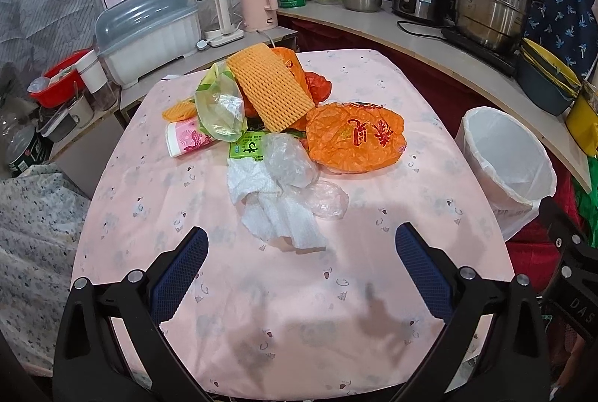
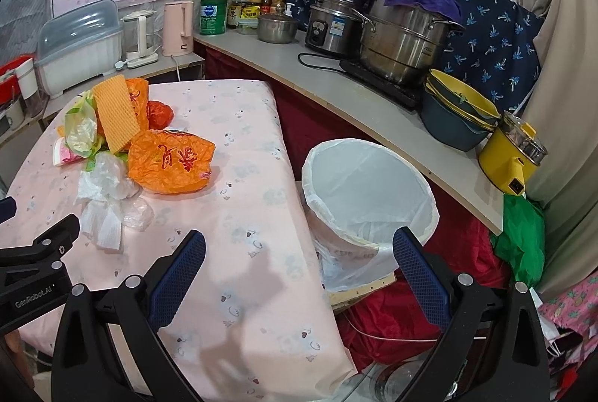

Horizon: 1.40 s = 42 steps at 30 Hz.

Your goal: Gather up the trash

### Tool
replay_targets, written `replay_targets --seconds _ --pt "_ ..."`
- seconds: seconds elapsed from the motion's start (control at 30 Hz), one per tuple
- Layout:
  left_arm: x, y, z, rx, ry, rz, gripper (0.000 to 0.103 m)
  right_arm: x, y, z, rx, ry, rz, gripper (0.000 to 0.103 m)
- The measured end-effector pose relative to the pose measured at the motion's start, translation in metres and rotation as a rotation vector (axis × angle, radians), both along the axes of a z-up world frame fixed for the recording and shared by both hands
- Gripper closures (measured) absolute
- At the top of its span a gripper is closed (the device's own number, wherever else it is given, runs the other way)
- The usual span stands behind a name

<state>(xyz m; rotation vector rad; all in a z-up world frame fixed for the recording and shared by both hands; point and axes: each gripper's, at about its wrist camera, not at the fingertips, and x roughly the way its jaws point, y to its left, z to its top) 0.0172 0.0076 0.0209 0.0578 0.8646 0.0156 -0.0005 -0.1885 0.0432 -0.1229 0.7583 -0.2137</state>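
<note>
A heap of trash lies mid-table: an orange plastic bag, an orange foam net, a white paper towel, clear plastic wrap, a pink paper cup and a green packet. A white-lined bin stands right of the table, nothing visible inside. My left gripper is open, just short of the paper towel. My right gripper is open above the table's right edge, beside the bin.
The table wears a pink cloth. Behind and to the right runs a counter with steel pots, a rice cooker, kettles, stacked bowls and a yellow pot. A dish box stands at the left. Red and green cloth lie around the bin.
</note>
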Motion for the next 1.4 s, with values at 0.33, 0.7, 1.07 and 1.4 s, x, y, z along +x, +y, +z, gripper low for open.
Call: replay_targets --seconds 0.33,0.7,1.07,1.4 --pt "-0.004 0.003 0.0 -0.011 0.004 0.007 0.007 0.0 -0.001 0.001 -0.003 0.001 -0.002 0.007" --pt "-0.004 0.001 0.0 -0.013 0.002 0.004 0.007 -0.005 -0.006 0.003 -0.009 0.002 -0.012 0.007" --pt "-0.005 -0.008 0.003 -0.017 0.0 -0.001 0.007 -0.004 -0.008 0.004 -0.01 0.001 -0.016 0.007" --pt "-0.003 -0.006 0.004 -0.019 0.0 0.002 0.007 -0.004 -0.008 0.004 -0.011 0.001 -0.016 0.007"
